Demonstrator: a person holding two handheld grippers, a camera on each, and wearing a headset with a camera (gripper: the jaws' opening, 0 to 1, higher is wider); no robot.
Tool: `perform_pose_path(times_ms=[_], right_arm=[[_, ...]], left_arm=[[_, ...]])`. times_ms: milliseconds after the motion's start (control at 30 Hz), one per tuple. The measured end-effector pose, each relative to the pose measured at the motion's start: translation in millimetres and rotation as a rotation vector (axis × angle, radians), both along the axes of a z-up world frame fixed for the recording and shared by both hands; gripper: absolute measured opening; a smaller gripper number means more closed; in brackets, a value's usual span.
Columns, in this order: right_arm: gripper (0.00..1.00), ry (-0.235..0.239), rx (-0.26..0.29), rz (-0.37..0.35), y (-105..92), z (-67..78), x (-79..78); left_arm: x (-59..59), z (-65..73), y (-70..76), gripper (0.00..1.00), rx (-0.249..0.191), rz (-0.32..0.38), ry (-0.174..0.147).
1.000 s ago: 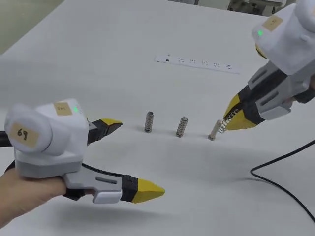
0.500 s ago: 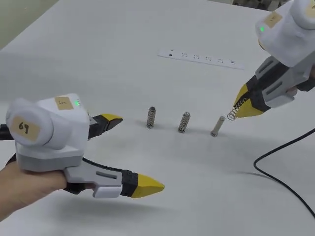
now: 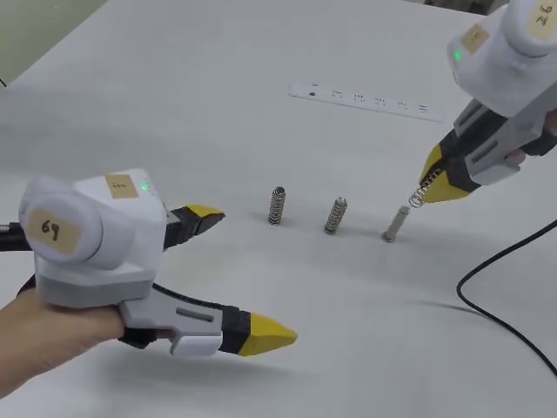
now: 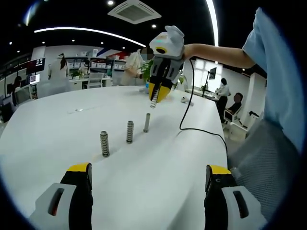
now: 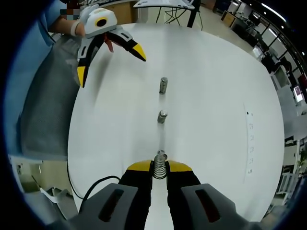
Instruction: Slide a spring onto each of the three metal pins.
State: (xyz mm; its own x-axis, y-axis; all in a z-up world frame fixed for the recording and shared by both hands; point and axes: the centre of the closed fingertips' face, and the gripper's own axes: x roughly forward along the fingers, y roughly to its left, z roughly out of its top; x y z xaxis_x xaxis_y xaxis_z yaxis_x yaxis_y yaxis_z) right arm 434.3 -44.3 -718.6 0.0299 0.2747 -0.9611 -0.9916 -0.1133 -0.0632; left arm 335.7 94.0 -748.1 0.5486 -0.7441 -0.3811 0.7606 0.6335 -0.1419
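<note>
Three metal pins stand in a row on the white table. The left pin (image 3: 277, 205) and the middle pin (image 3: 336, 215) each carry a spring. The right pin (image 3: 395, 224) is bare and leans a little. My right gripper (image 3: 431, 187) hangs just above and to the right of it, shut on a small spring (image 3: 421, 191) that points down at the pin with a gap between them. In the right gripper view the spring (image 5: 159, 168) sits between the fingertips, with the bare pin (image 5: 161, 154) just past it. My left gripper (image 3: 245, 272) is open and holds nothing, near the table's front left.
A white power strip (image 3: 370, 99) lies at the back of the table. A black cable (image 3: 505, 279) curves across the table at the right, close to the bare pin. In the left gripper view, people and desks stand in the room behind.
The right gripper has lifted the spring up and away from the bare pin's top, which it touched a second ago. The left gripper has stayed where it was.
</note>
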Motion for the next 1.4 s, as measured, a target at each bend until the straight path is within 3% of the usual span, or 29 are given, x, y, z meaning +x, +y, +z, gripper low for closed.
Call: perform_pose_path(times_ms=[1400], right_arm=[[0.08,0.025,-0.047,0.027,2.8,-26.9,5.7]], left_arm=[[-2.1,-14.2,4.6,0.92,-0.012,0.010,0.041]])
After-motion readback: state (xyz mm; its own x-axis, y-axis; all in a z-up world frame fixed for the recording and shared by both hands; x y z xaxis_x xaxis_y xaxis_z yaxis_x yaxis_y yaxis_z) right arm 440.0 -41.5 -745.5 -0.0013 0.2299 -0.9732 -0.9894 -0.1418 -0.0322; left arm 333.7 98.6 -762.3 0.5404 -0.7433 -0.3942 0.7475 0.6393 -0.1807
